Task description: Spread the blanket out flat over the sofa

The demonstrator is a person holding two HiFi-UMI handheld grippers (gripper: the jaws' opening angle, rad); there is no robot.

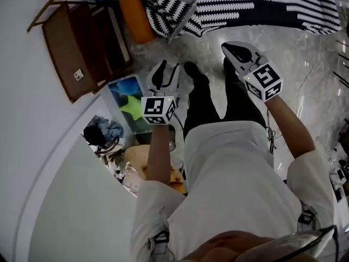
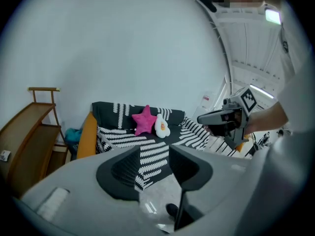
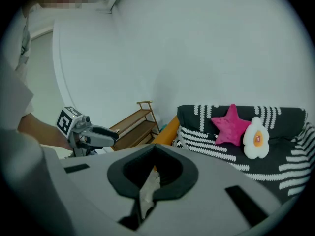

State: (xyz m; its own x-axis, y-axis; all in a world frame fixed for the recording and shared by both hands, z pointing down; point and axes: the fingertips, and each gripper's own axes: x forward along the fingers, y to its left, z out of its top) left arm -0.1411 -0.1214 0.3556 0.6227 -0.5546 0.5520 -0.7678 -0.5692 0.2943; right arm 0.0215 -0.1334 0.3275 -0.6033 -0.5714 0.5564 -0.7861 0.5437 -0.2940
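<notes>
- Left tongs (image 2: 153, 154) stand wide and empty, held out in front of the sofa (image 2: 88, 134) and well short of it.
- Right tongs (image 3: 155, 149) are drawn together with nothing in them. In the head view they sit nearer the sofa than the left pair.
- Person in a white shirt (image 1: 234, 173) and dark trousers stands facing the sofa.
- Floor (image 1: 311, 86) before the sofa is pale, glossy and marbled.
- Blanket (image 2: 123, 137), black with white zigzag stripes, lies over the sofa's back and seat, and one flap hangs down the front.
- Sofa's orange arm (image 1: 132, 10) is bare of the blanket.
- Pink star cushion (image 2: 145, 119) and a white egg plush (image 2: 161, 126) lean side by side, touching, against the sofa's back, on the blanket.
- Wooden shelf (image 1: 71, 48) stands just beside the orange arm.
- Plain white wall (image 2: 123, 43) rises behind the sofa.
- Blue-green picture (image 1: 130, 102) and loose clutter lie by the wall, past the shelf from the sofa.
</notes>
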